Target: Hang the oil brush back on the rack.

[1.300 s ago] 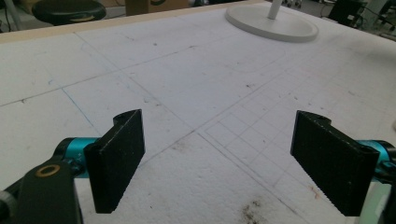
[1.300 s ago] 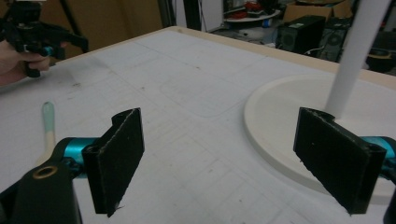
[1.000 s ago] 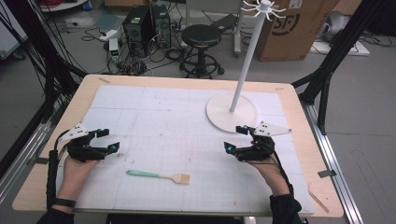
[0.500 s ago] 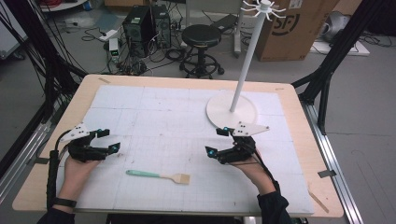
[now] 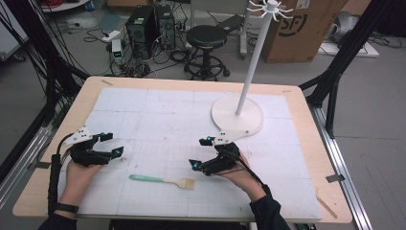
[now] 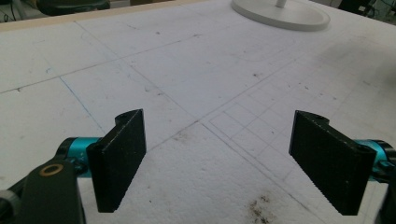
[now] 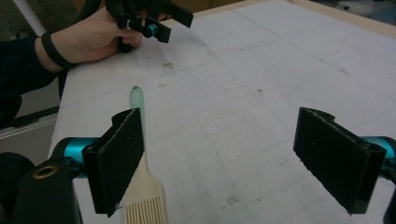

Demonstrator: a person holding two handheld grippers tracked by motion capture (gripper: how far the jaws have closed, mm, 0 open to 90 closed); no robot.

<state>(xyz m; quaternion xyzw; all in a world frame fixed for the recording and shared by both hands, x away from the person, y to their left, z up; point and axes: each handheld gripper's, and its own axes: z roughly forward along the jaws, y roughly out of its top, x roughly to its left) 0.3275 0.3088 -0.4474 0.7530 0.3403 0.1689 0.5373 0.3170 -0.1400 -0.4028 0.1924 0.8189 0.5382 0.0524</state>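
A: Where's the brush (image 5: 163,180) relative to the right gripper (image 5: 201,153)?

B: Just beside it, toward the person's left and a little nearer the table's front edge; in the right gripper view the bristle head sits low behind the left-hand jaw, and the green handle runs away from the gripper toward the left hand (image 7: 93,39); the jaws are spread wide, holding nothing

A: Is it touching the brush?

B: I can't tell for sure; from the high view the bristle end lies just short of the jaws

A: And the left gripper (image 5: 109,145)?

B: Also spread wide and empty, well apart from the brush's handle tip; ahead of it in its own view lies bare mat (image 6: 196,93), with the stand (image 6: 280,11) far off at the top

A: Room to move?

B: Open mat between the two grippers and ahead of both; the stand's round base lies just beyond the right gripper, near its grey plate; the table (image 5: 297,93) shows a wooden margin around the mat, and the front edge is close behind the right hand (image 5: 242,172)
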